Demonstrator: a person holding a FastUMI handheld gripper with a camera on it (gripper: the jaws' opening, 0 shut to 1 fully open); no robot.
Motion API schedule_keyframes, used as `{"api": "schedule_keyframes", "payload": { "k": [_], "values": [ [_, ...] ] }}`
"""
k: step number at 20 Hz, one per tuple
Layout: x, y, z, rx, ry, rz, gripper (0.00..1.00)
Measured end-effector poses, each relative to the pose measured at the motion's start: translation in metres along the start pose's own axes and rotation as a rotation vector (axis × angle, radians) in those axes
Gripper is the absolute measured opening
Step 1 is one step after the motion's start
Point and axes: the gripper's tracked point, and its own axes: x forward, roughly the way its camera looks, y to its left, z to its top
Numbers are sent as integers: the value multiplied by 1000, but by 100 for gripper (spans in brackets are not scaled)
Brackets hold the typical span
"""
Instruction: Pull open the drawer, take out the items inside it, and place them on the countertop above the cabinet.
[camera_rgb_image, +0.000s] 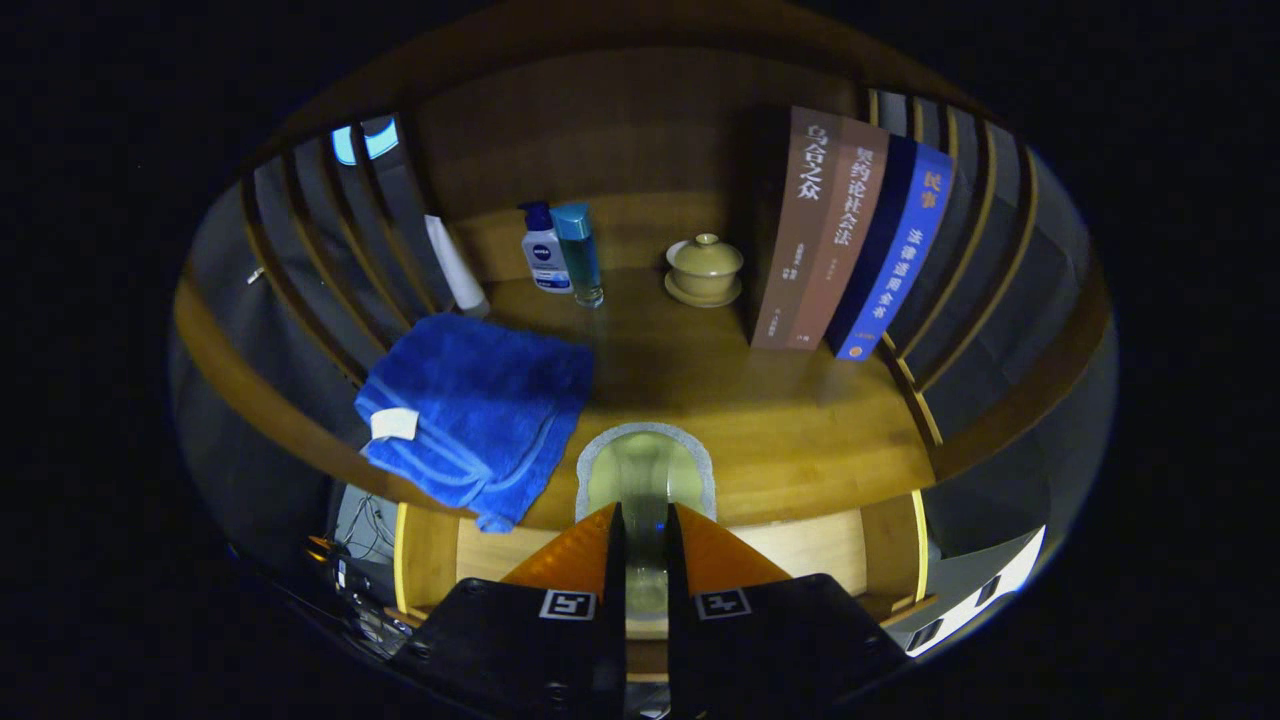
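- Pinching a pale greenish glass item (645, 480) between both fingers, your gripper (645, 545) has it clamped on either side, its broad rimmed end poking out ahead of the tips; what exactly it is, you cannot tell from here.
- Below the fingers you've got the open drawer (800, 550), its light wooden inside showing on both sides of them.
- Just ahead, that held item hangs right over the front edge of the countertop (780, 420).
- To the left of your fingers a blue towel (475, 410) lies rumpled on the countertop, one corner drooping over the front edge.
- Further back, left of centre, a white-and-blue lotion bottle (543, 250) stands touching a slim teal bottle (580, 252).
- Near the middle at the back sits a lidded tea bowl (705, 268) on its saucer.
- Right of that, three books (850, 240) stand upright, leaning against the slatted side.
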Motion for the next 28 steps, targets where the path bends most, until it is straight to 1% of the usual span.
{"api": "schedule_keyframes", "payload": {
  "k": [3, 8, 14, 16, 18, 21, 25, 28],
  "values": [
    [29, -2, 18, -8, 24, -24, 21],
    [68, -7, 28, -8, 64, -44, 21],
    [82, -17, 28, -2, 83, -55, 21],
    [80, -18, 25, -14, 94, -57, 24],
    [80, -19, 24, -8, 83, -58, 29],
    [74, -19, 27, -20, 51, -54, 59],
    [56, -17, 29, 9, -19, -44, 98],
    [30, -11, 27, 23, -111, -16, 98]
  ]
}}
